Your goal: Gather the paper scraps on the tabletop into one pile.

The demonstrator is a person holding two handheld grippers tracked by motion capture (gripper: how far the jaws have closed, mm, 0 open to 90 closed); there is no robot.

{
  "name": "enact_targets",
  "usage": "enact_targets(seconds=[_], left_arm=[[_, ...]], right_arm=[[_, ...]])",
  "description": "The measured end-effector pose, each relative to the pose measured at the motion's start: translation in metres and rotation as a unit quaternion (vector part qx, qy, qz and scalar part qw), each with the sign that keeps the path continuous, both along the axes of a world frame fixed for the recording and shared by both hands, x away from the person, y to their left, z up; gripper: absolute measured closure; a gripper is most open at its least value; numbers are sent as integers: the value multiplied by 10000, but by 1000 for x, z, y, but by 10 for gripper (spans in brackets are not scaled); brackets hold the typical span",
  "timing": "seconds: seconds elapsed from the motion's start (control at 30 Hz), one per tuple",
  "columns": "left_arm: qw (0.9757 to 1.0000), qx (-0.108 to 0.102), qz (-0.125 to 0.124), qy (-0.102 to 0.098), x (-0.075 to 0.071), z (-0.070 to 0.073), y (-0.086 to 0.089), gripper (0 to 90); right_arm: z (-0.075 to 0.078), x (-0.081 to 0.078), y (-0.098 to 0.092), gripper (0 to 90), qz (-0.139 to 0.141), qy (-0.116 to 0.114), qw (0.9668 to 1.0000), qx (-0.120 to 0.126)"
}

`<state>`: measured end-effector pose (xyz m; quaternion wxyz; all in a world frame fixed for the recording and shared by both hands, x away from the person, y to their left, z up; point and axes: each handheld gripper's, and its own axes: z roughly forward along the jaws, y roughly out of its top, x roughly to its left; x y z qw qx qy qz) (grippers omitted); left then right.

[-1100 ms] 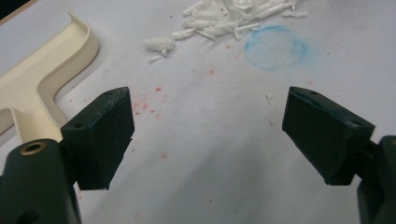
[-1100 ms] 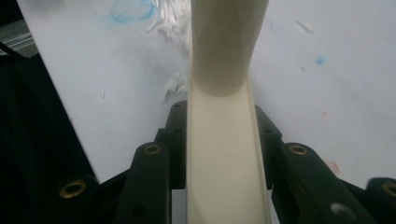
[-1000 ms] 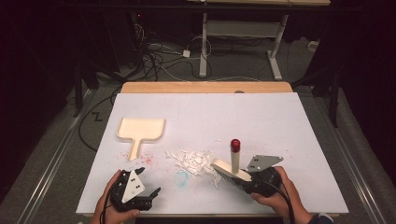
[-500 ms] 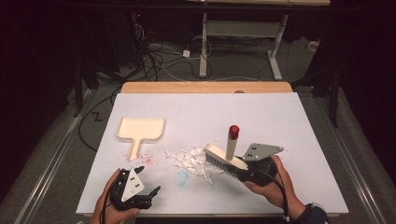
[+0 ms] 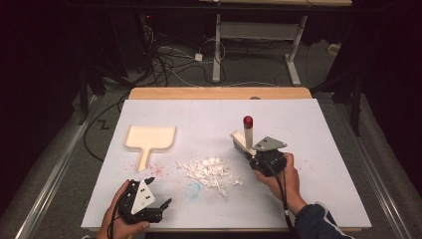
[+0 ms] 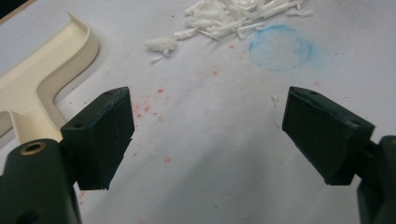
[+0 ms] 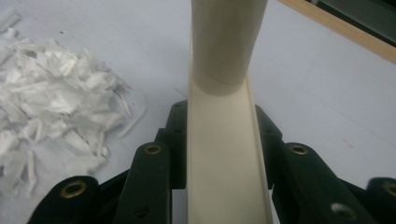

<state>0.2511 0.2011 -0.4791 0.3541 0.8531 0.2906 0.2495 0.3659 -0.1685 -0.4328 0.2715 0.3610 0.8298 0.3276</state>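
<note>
A cream brush (image 5: 242, 142) with a red-tipped handle (image 5: 247, 121) is held in my right gripper (image 5: 255, 155), just right of a pile of white paper scraps (image 5: 211, 172). In the right gripper view the jaws are shut on the brush's cream body (image 7: 224, 154), with the scraps (image 7: 51, 107) to the left. A cream dustpan (image 5: 149, 138) lies on the left part of the table. My left gripper (image 5: 161, 206) rests near the front edge, open with nothing between its jaws. In the left gripper view it (image 6: 208, 135) faces the dustpan's handle (image 6: 32, 93) and the scraps (image 6: 233, 18).
A white sheet (image 5: 308, 134) covers the table, with a wooden strip (image 5: 219, 93) at its far edge. A faint blue ring (image 5: 193, 189) and red specks (image 5: 157, 169) mark the sheet. Cables and a desk frame (image 5: 217, 50) stand on the floor beyond.
My right gripper has carried the brush away from the person, farther up the table, and it now stands beside the right side of the scrap pile. The left gripper has stayed put.
</note>
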Motion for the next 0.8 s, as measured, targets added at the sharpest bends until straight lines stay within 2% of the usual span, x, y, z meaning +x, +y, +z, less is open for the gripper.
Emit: enact_targets(seconds=[0.03,0.07,0.13,0.2,0.23,0.33,0.43,0.53,0.67,0.8], left_arm=[[10000,-4,-9,5,0,0,0,157],[10000,0,-14,7,0,0,0,157],[10000,1,-33,9,0,-1,0,158],[10000,-5,-39,13,0,-1,1,157],[10000,-11,-44,15,0,-1,1,157],[10000,-4,-54,11,0,0,1,158],[10000,-25,-62,-3,0,0,1,158],[10000,-8,-71,-5,0,0,1,157],[10000,37,-53,-3,0,-1,2,158],[10000,45,-41,-7,-1,0,2,157]], right_arm=[[-1,0,11,682,66,15,10000,-30],[-1,0,11,682,66,15,10000,-30],[-2,-4,23,682,246,44,9997,20],[-2,-14,42,682,591,116,9982,74],[-2,-14,42,682,591,116,9982,74],[0,-23,57,682,886,151,9958,167],[5,-29,61,682,969,2,9952,153],[16,-32,49,681,925,-138,9952,290],[34,-38,18,681,1005,-85,9930,613],[41,-53,-16,681,1223,68,9910,548]])
